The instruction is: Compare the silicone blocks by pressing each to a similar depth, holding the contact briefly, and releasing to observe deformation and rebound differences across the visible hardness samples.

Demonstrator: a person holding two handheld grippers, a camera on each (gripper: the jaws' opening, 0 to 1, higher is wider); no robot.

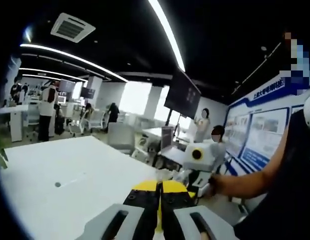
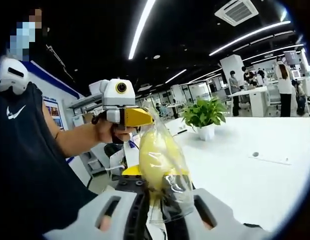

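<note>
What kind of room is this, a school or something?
Probably a big open office or showroom: white desks and chairs, a hanging screen, info posters on the wall, long ceiling lights, a potted plant on a white table.

left gripper (image 1: 160, 192): yellow-and-black jaws, grey body
bagged block (image 2: 157, 152): pale yellow, clear wrap
table (image 2: 255, 175): white
potted plant (image 2: 204, 114): green leaves, white pot

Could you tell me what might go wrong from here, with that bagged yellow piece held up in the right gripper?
The right gripper pinches only the clear bag, so the yellow block inside could slip or the film could tear. The left gripper is close to the bag and could knock it. Both are raised off the white table, so a drop could bounce away.
</note>
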